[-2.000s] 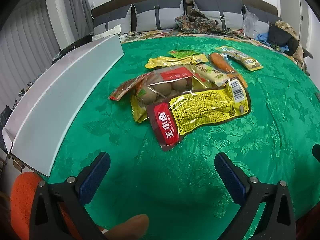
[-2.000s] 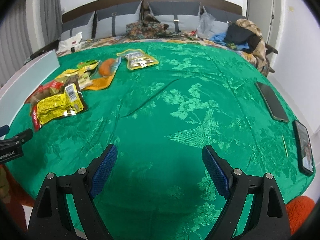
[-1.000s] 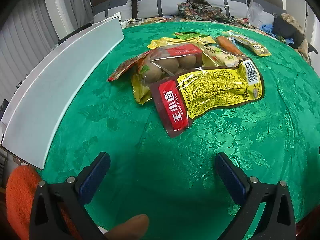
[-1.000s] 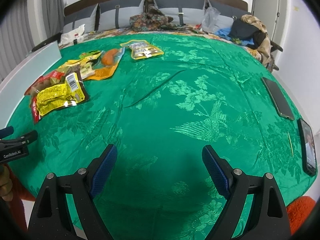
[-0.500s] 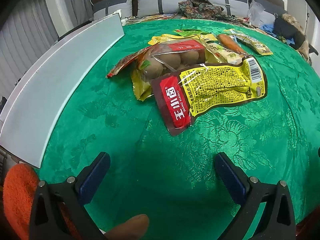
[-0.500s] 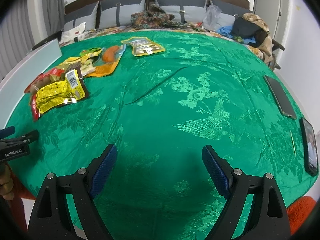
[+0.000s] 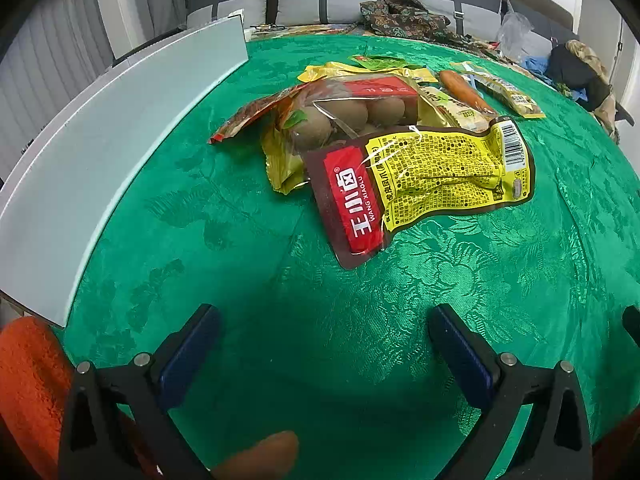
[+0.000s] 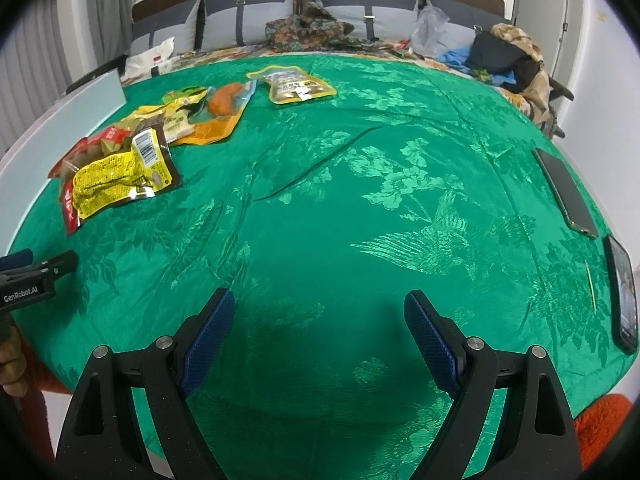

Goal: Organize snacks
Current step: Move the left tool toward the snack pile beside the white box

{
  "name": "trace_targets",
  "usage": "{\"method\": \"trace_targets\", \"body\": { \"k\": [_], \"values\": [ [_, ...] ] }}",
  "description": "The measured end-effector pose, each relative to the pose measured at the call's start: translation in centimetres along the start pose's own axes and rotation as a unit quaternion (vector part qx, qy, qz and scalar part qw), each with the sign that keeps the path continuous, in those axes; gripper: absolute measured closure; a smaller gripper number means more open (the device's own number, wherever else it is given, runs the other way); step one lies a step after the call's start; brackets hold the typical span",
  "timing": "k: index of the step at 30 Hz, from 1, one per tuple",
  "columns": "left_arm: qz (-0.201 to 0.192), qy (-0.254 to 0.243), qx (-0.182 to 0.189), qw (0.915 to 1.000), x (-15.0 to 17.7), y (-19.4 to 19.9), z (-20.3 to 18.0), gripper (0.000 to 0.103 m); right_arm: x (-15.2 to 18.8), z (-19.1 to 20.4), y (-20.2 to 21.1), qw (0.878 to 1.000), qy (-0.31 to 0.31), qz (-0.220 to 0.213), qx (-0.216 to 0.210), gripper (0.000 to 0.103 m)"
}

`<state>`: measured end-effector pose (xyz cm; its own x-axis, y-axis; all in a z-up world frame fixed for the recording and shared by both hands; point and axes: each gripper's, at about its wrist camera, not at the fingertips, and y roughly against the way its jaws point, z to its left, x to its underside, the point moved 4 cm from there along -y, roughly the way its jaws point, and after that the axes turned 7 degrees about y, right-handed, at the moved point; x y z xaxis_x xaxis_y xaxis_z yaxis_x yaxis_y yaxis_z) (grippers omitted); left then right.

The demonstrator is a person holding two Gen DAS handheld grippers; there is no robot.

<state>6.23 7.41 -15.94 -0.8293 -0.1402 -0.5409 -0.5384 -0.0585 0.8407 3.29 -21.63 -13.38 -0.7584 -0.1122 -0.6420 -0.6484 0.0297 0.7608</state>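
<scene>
Overlapping snack packets (image 7: 400, 140) flat on tablecloth (image 7: 240, 240)

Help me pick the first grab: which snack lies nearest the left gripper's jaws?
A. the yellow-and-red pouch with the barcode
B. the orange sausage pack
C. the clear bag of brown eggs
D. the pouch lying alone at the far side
A: in the left wrist view the yellow-and-red pouch lies closest ahead of the open left gripper, overlapping the egg bag behind it.
</scene>
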Motion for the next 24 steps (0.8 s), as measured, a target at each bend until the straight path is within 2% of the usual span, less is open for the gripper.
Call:
{"method": "trace_targets", "body": {
  "k": [6, 24],
  "values": [
    [0.014, 0.018, 0.015, 0.9996, -0.06, -0.33, 0.45, 0.0, 0.1, 0.12, -0.06, 1.0, 0.002, 0.002, -0.001, 0.014],
    [0.024, 0.014, 0.016, 0.9995, -0.2, -0.5, 0.44, 0.0, 0.5, 0.65, -0.46, 1.0, 0.012, 0.015, -0.004, 0.014]
  ]
}}
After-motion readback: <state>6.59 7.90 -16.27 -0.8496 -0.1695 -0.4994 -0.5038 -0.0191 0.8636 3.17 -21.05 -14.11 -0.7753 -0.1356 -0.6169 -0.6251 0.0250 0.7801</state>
